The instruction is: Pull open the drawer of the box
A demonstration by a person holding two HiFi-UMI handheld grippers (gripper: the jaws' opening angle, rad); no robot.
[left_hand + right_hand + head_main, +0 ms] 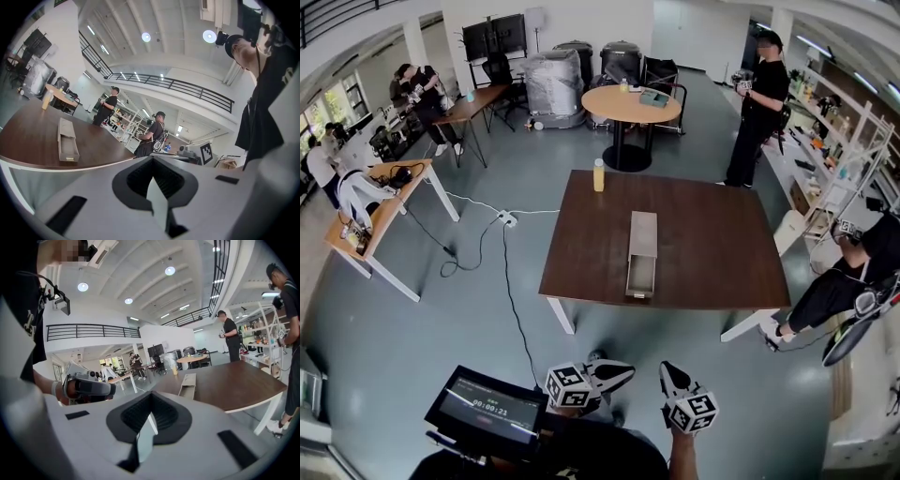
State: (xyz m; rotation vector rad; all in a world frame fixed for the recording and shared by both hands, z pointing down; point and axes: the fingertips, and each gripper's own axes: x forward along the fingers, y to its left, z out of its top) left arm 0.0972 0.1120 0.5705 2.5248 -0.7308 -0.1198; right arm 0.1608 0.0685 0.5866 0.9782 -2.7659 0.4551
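Head view shows the box lying lengthwise near the middle of the brown table, with its drawer at the near end, facing the person. It looks light, stiff and thin-walled. I judge that a pull may drag the whole box along the smooth top unless one claw steadies the far shell. The other claw should take the drawer's front lip, where a small pale tab shows in the left gripper view. The box is long, narrow, low and grey-beige. The drawer appears to stand already partly out, its tray open to the top. The left gripper and right gripper hang near the person's body, well apart from the table, each with jaws closed together on nothing.
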